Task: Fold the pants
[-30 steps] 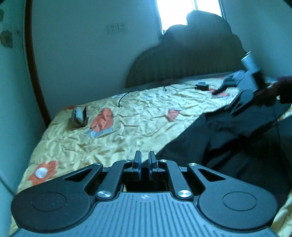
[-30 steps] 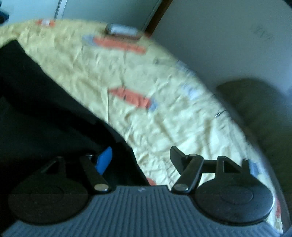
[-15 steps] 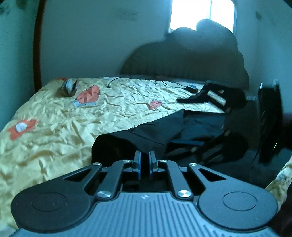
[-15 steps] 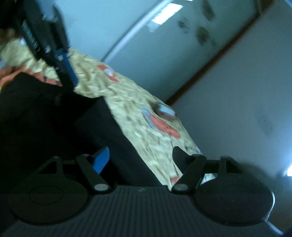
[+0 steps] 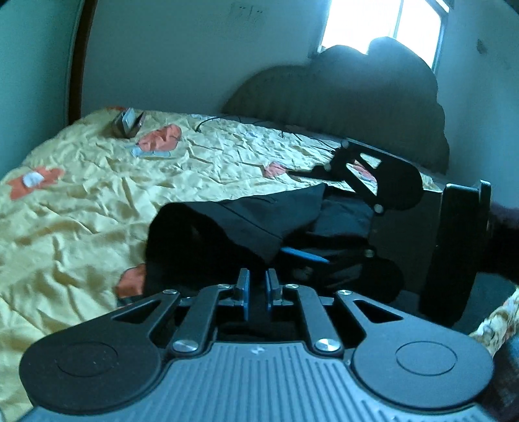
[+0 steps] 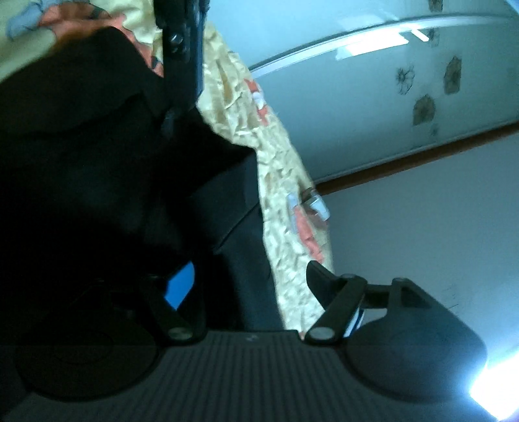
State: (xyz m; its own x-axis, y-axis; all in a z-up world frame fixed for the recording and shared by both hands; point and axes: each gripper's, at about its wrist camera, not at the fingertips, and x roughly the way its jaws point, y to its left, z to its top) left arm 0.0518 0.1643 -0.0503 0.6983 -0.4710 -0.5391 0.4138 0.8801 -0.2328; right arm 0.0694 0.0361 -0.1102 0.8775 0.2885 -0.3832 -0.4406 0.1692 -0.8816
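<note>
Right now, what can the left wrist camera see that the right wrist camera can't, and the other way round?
Only the left wrist view shows the bright window, the dark padded headboard and the thin black cable on the bed. It also shows its own left claw shut.

Only the right wrist view shows the pale wall panel with brown flower stickers and its own right claw open.

Both show the black pants, the crumpled yellow flowered bedsheet and the small silver box lying on it.
</note>
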